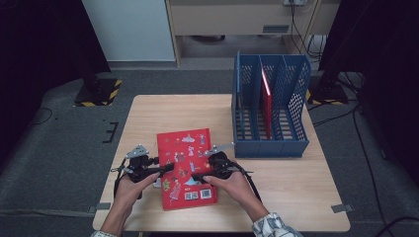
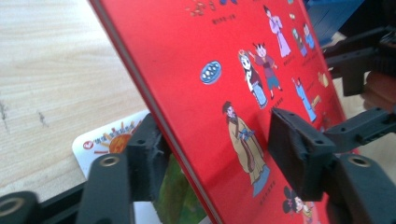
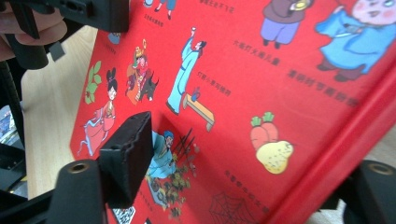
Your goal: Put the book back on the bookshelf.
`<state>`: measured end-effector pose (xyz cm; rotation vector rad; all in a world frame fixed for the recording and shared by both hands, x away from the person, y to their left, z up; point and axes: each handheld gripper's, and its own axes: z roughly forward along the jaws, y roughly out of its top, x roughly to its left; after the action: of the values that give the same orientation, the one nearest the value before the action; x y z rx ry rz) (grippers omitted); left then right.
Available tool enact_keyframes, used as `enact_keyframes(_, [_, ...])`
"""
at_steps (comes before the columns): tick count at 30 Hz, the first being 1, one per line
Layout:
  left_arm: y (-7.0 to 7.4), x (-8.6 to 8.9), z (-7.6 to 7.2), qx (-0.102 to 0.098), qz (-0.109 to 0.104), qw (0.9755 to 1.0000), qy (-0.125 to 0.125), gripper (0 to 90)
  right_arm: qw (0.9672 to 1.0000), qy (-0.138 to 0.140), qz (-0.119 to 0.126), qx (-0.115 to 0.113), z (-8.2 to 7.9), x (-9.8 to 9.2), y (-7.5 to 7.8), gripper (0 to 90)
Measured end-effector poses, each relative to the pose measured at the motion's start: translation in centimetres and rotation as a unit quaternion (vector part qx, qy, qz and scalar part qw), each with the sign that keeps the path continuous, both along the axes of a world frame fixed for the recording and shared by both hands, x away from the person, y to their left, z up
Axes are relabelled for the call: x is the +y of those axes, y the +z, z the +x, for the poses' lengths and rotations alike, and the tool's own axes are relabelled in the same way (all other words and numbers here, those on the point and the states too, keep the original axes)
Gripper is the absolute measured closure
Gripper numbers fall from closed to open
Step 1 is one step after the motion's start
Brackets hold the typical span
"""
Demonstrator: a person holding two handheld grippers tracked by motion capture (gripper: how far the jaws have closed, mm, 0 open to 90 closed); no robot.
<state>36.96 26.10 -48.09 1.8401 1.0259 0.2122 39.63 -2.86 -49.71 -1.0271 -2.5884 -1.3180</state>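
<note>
Red book [image 1: 186, 168] pinched at both edges by left gripper [image 1: 165, 168] and right gripper [image 1: 197, 176], lifting off the table [image 1: 296, 197]; still to go into the blue rack [image 1: 269, 106] far right.

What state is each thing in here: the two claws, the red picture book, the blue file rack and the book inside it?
Left claw: jaws astride the book's left edge, one above the cover, one beneath.
Right claw: jaws astride the book's right edge.
Red picture book: closed, cover up, on the table.
Blue file rack: upright, open top.
Red book in rack: standing on edge in the middle slot.
Card under the book: lying flat, partly covered.
</note>
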Motion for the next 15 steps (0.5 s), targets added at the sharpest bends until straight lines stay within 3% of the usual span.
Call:
enact_keyframes(5, [1.1, 0.0, -0.6, -0.019, -0.012, 0.9997, 0.001, 44.9, 0.9999, -0.003, 0.015, -0.008, -0.2, -0.8, 1.1, 39.2])
enact_keyframes(8, [1.7, 0.0, -0.9, -0.021, -0.018, 0.9996, -0.001, 47.2, 0.9997, -0.004, 0.026, -0.004, -0.4, -1.2, 1.7, 44.8])
enact_keyframes(12, [2.7, 0.3, -1.4, -0.02, -0.05, 0.9985, -0.002, 53.1, 0.999, 0.001, 0.045, -0.008, -0.7, -1.9, 2.5, 51.6])
enact_keyframes(15, [3.6, 0.2, -1.7, -0.031, -0.05, 0.9983, -0.006, 55.1, 0.9982, 0.007, 0.059, -0.012, -1.0, -2.1, 3.0, 55.0])
